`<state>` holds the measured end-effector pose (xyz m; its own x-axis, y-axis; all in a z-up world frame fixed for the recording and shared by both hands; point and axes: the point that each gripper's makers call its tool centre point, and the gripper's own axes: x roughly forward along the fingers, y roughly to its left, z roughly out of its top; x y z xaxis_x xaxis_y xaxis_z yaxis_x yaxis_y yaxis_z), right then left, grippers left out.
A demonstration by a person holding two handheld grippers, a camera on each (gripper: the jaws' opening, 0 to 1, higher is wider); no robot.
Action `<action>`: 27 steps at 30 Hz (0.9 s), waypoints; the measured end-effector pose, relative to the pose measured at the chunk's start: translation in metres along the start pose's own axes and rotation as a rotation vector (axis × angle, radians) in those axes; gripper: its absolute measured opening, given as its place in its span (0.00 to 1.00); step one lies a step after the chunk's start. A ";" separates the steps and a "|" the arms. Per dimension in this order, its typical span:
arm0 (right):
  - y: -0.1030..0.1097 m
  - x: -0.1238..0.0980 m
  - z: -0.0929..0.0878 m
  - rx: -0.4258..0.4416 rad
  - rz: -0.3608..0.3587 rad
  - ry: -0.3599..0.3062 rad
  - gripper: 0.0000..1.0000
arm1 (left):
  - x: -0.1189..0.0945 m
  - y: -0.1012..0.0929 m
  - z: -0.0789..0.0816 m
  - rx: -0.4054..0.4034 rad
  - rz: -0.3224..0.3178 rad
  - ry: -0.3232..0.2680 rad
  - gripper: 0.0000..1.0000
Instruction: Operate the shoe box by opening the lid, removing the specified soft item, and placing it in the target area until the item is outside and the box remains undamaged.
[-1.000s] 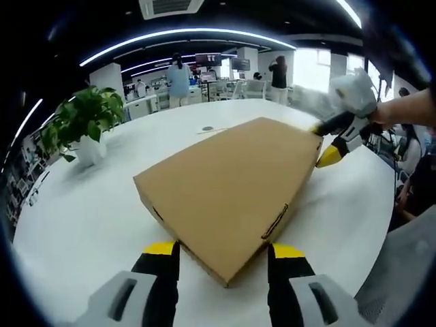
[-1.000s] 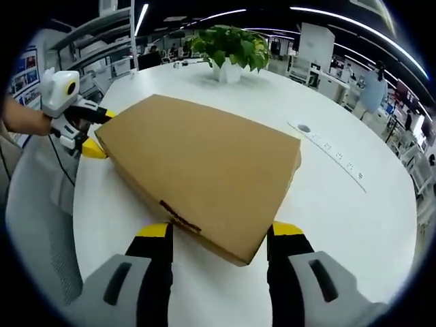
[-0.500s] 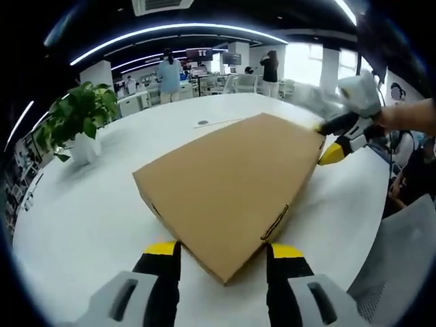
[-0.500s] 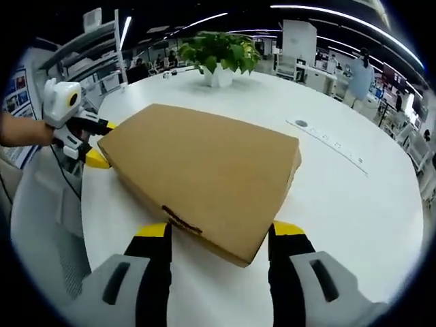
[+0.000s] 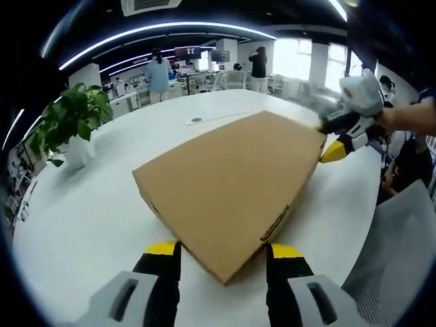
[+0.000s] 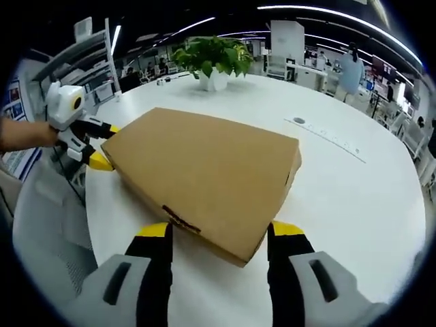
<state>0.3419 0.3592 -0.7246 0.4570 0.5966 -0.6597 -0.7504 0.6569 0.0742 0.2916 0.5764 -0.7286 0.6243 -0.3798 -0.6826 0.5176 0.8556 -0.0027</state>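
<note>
A flat brown cardboard shoe box [image 5: 231,180] lies closed on the white round table [image 5: 88,218]. My left gripper [image 5: 223,262] is open, and its yellow-tipped jaws stand on either side of the box's near corner. In the right gripper view the same box [image 6: 204,167] stretches away from my right gripper [image 6: 221,242], which is open astride the opposite corner. Each gripper shows in the other's view at the box's far corner: the right gripper [image 5: 338,139] held by a hand, and the left gripper [image 6: 88,146]. The lid is down and nothing inside shows.
A potted green plant [image 5: 68,126] [image 6: 211,58] stands on the table beyond the box. A socket strip [image 6: 327,135] lies in the tabletop. Grey mesh chairs [image 5: 402,252] [image 6: 41,225] sit at the table edge. People stand far back in the office.
Both views have shifted slightly with the hands. The box stays put and closed, and both grippers keep their open stance at its corners.
</note>
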 end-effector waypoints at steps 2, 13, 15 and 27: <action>0.003 -0.001 -0.001 0.004 -0.007 -0.002 0.51 | -0.001 0.002 -0.001 0.008 -0.009 0.004 0.50; 0.025 -0.003 -0.005 0.011 -0.037 -0.022 0.48 | -0.011 0.011 -0.008 0.055 -0.053 0.035 0.50; 0.028 -0.003 -0.005 0.010 -0.040 -0.026 0.47 | -0.012 0.013 -0.009 0.062 -0.060 0.038 0.50; 0.054 -0.001 -0.006 0.021 -0.037 -0.039 0.50 | -0.026 0.021 -0.018 0.105 -0.088 0.068 0.50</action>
<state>0.2980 0.3914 -0.7240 0.5025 0.5894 -0.6325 -0.7227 0.6879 0.0668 0.2762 0.6103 -0.7241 0.5346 -0.4241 -0.7310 0.6289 0.7774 0.0090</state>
